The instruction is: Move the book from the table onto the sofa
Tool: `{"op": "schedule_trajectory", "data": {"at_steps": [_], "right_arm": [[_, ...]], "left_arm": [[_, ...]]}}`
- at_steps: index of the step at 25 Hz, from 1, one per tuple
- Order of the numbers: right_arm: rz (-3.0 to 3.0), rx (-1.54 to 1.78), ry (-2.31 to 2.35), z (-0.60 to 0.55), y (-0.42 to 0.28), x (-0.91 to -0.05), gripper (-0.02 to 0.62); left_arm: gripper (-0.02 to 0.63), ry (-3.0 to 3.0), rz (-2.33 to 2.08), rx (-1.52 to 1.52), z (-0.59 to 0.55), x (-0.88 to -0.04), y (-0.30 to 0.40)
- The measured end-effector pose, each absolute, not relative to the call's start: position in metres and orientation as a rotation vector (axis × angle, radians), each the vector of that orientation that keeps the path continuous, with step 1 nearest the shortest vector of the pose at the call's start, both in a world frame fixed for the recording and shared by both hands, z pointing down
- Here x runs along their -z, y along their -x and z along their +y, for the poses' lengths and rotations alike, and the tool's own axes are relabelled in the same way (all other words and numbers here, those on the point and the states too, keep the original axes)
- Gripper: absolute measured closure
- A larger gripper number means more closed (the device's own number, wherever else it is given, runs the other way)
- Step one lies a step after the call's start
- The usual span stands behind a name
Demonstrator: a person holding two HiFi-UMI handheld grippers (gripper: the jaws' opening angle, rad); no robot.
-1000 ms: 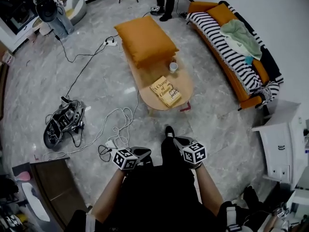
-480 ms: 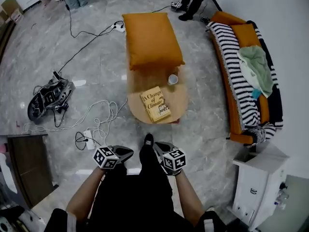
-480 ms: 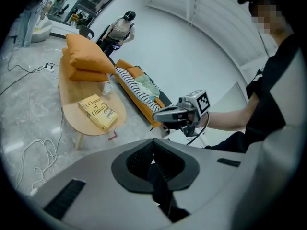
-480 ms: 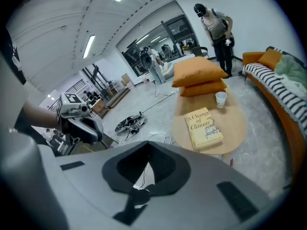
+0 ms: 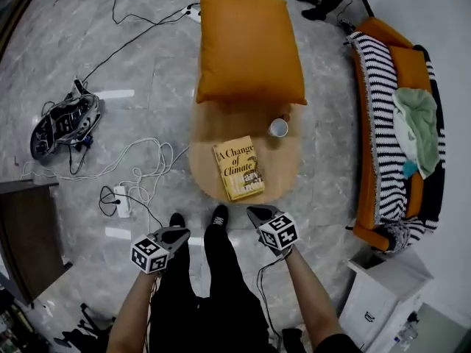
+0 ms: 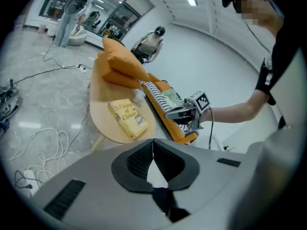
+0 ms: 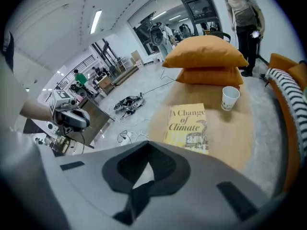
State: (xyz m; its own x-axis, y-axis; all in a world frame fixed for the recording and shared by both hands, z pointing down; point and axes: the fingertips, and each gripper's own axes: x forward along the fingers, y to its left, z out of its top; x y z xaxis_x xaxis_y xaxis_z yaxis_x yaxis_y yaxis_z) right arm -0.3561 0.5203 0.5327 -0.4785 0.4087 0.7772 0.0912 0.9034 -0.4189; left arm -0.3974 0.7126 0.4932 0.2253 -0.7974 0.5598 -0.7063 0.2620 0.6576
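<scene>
Yellow paperback book (image 5: 238, 168), titled "A Change of Climate", lies flat and cover up on the near end of an oval pale wooden bench (image 5: 285, 169) in the head view. It is well apart from the orange sofa (image 5: 363, 197) along the right side, which carries a black-and-white striped throw (image 5: 375, 116) and a green cloth (image 5: 416, 127). A white paper cup (image 5: 278, 127) stands upright on the bench just beyond the book's far right corner, and a big orange cushion (image 5: 246, 46) covers the bench's far end. The left tool (image 5: 179, 234) and the right tool (image 5: 256, 212) are held over the grey stone floor (image 5: 331, 168) on the near side of the bench, close to the person's black shoes (image 5: 218, 215). Neither touches the book. White cables (image 5: 147, 164) loop over the floor to the left. In the left gripper view that tool's two dark jaws meet in a closed seam with nothing between them. Beyond them the book rests on the bench, and further right a hand holds the right tool in front of the sofa. In the right gripper view this tool's jaws are likewise pressed together and empty. The book lies straight ahead of them on the bench with its title readable and the cup beyond it to the right. There the cushion is seen to lie on a second orange cushion (image 7: 211, 76), and the left tool shows at the left edge, over the floor.
</scene>
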Motion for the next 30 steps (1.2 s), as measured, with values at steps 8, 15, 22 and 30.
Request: {"op": "schedule_trajectory", "data": {"at_steps": [8,15,22,30], "right_arm": [[-2.066,-0.354,0.344,0.506,0.410,-0.615,0.589],[-2.217,-0.394,0.123,0.450,0.446,-0.657,0.265],[-2.140,-0.537,0.058,0.409,0.481,-0.683,0.229],[-2.114,-0.388,-0.054,0.429,0.485,-0.702,0.227]], "left_arm": [[0.595,-1.473,-1.516,0.225,0.685,-0.588,0.437],[0.496,-1.433,-1.483,0.411,0.663,-0.656,0.468],[0.296,-1.247,-1.511,0.725,0.676,-0.696,0.504],[0.295,-1.188,-1.398,0.875,0.668,-0.714,0.502]]}}
